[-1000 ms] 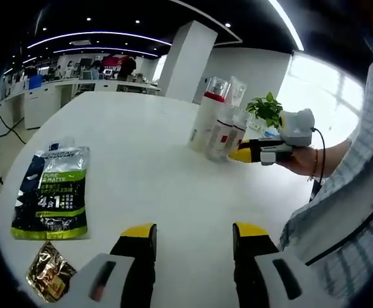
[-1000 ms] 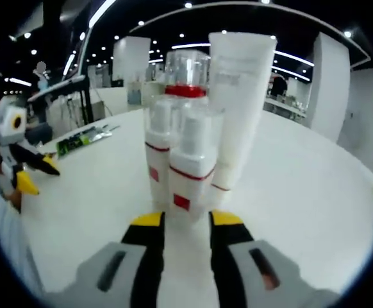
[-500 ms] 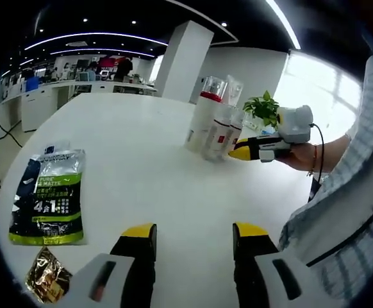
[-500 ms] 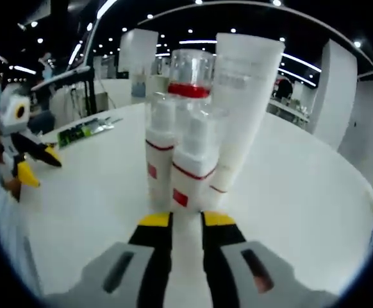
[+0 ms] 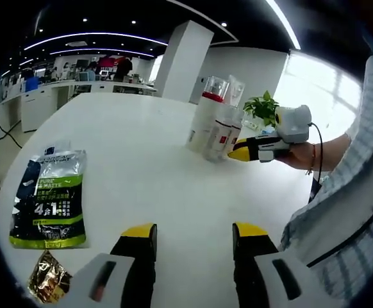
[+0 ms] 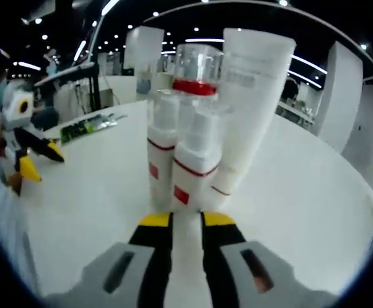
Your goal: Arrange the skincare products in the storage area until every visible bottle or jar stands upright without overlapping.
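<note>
Left gripper view: left gripper [image 5: 193,234] low at 6 o'clock, yellow-tipped jaws wide apart, nothing between them, hovering over the bare white desk [image 5: 141,173]. At 8 o'clock a small gold foil packet [image 5: 50,283] lies flat, and just beyond it a green-and-black pouch [image 5: 47,206], also flat. Farther out at 1 o'clock a tight cluster of skincare bottles stands upright; the right gripper [image 5: 243,154], held in a person's hand [image 5: 298,156], has its tips right at the cluster's base. Potted plant [image 5: 263,108] behind the cluster. Right gripper view: right gripper [image 6: 186,221] at 6 o'clock, jaws narrowed to a slim gap, nothing clamped; tips sit just in front of the nearest small pump bottle [image 6: 196,163], contact cannot be told. Second small pump bottle [image 6: 161,154] stands touching it at 10 o'clock. Behind them a taller red-collared bottle [image 6: 198,70] with clear cap, and a white tube [image 6: 247,109] upright at 1 o'clock. All four upright, packed together, overlapping in view. Left gripper [image 6: 39,160] at 9 o'clock.
</note>
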`<action>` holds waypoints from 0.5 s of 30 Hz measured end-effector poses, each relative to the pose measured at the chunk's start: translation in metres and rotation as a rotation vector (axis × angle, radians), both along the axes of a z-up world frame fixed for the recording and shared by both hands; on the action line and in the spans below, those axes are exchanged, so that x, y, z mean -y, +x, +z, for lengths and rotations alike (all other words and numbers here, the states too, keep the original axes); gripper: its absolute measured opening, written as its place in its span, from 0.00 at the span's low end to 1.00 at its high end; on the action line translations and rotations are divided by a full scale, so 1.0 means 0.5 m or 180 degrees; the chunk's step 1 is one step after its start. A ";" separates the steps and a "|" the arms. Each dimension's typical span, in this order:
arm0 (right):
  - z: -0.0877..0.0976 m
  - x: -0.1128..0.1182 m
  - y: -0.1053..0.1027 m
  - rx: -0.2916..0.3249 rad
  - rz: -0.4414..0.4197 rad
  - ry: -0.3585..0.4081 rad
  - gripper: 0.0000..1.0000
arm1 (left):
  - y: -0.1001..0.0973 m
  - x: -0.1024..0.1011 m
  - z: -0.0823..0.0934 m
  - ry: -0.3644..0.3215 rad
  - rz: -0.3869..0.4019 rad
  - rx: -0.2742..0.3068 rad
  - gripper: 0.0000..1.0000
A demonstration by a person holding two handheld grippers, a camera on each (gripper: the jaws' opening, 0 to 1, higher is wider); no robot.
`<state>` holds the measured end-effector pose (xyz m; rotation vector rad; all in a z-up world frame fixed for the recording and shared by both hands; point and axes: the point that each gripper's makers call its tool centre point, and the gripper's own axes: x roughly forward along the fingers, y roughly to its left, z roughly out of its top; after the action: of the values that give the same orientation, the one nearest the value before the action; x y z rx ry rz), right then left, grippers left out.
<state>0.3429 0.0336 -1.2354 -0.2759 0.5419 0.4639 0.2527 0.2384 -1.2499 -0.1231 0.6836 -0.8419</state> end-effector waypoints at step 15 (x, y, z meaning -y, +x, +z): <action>-0.002 -0.004 -0.016 -0.0093 -0.0130 0.0148 0.18 | 0.013 0.004 0.003 -0.0089 0.0031 -0.0031 0.49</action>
<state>0.3348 0.0357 -1.2362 -0.2136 0.5635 0.4409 0.2594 0.2365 -1.2483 -0.1555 0.6801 -0.8423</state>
